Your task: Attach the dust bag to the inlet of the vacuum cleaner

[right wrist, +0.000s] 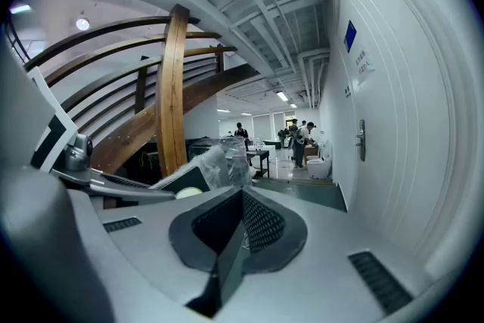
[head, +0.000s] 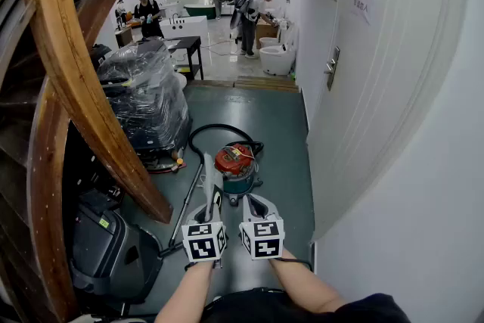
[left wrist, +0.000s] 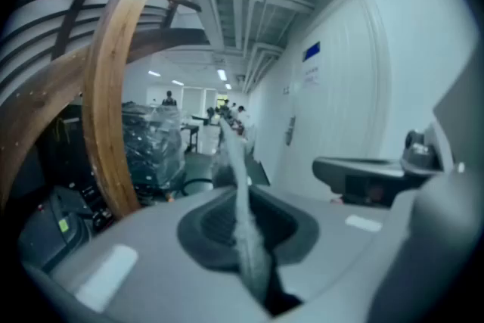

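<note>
The vacuum cleaner [head: 236,165], with a red top and a teal drum, stands on the green floor just ahead of both grippers. Its black hose [head: 215,129] loops behind it. My left gripper [head: 212,202] is shut on the pale grey dust bag [head: 209,176], which stands upright and edge-on. In the left gripper view the bag [left wrist: 240,200] runs straight up from between the jaws of this gripper [left wrist: 249,238]. My right gripper [head: 254,205] is beside it, shut and empty [right wrist: 240,202]. In the right gripper view the bag [right wrist: 208,165] and its dark collar show to the left.
A curved wooden stair beam [head: 79,83] crosses the left side, with a plastic-wrapped load [head: 147,98] behind it. A black machine [head: 113,253] sits at lower left. A white wall with a door [head: 378,87] lines the right. People, a table [head: 187,48] and a toilet [head: 276,60] stand far back.
</note>
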Motion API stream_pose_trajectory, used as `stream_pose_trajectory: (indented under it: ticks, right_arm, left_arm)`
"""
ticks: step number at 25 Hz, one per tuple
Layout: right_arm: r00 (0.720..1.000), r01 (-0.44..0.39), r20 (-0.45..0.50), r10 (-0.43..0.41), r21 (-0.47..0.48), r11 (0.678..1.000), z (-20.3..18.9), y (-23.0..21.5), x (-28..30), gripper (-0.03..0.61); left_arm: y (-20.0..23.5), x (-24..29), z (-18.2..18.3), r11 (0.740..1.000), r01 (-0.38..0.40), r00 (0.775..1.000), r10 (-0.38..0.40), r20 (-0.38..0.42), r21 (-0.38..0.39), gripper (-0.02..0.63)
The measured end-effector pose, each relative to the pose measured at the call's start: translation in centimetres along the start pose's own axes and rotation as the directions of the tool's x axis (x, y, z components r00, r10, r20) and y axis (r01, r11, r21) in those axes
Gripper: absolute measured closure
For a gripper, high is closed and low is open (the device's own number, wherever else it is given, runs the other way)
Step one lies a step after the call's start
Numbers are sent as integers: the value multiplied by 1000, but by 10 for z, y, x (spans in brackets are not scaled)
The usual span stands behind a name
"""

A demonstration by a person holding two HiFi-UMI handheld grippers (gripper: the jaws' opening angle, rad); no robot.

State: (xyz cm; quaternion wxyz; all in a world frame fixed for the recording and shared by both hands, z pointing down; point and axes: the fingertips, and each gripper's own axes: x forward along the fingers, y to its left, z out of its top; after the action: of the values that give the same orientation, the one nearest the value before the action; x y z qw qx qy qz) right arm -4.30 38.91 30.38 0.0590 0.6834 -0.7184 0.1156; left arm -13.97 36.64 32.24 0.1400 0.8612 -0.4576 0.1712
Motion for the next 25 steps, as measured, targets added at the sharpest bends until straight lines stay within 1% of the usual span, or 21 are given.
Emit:
stream_pose_trajectory:
  ticks: [12,17,25]
  right_arm:
    - [1000,-17,-21,17,-7,1000,-11,-10,-10,580]
    - [1000,-17,-3,17,17,1000,-11,-21,-17,580]
    - [999,-42,-11,42,-3,999,-16,-46,-24,580]
  left_arm:
    - [-23,8,-13,1000,22,999,-22,-29,-20,591]
    - [-35,12,-18,1000,21,999,-22,-38,-22,591]
    - [-61,28,-18,1000,13,999,-14,-44,-26,591]
